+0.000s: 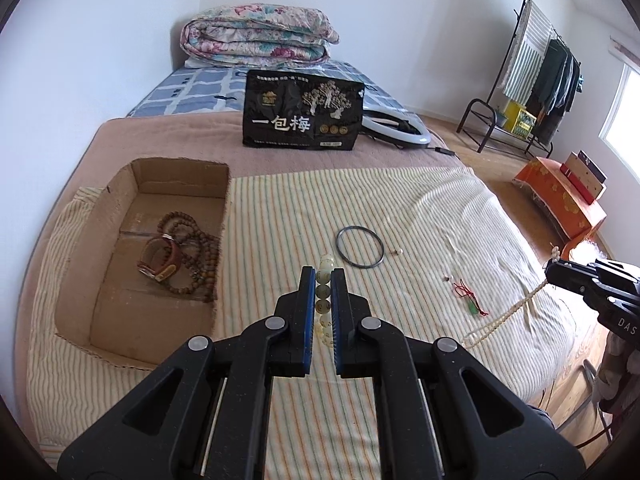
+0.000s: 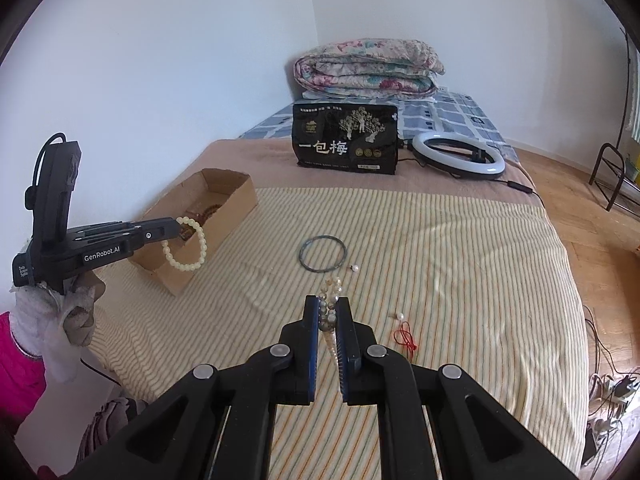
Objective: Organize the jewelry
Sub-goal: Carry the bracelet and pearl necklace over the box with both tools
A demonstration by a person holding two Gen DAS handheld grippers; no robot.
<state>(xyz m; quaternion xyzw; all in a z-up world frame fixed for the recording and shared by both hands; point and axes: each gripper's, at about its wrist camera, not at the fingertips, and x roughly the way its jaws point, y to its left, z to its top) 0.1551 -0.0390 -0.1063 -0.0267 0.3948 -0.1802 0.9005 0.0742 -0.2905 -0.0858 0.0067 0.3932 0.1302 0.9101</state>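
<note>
- The left gripper (image 1: 323,276) has its jaws clamped on a pale bead bracelet (image 2: 185,243), which hangs in a loop off the bed, in front of the near end of the cardboard box (image 1: 116,204).
- The right gripper (image 2: 329,307) is clamped on a long pearl necklace (image 1: 504,316); its strand trails down to the striped blanket (image 1: 280,208) near the bed's right edge.
- The box sits at the blanket's left edge, open on top, with brown bead strands (image 1: 192,248) and a leather band (image 1: 160,260) lying inside against its right wall.
- In the middle of the blanket a dark bangle (image 1: 360,247) lies flat, a small pearl piece (image 1: 398,252) just beside it.
- A red cord with a green pendant (image 1: 472,300) lies well apart from the bangle, toward the right.
- Between box and bangle the blanket is bare.
- Further back stand a black bag (image 1: 304,110) and a ring light (image 2: 460,156), well apart from the jewelry.
</note>
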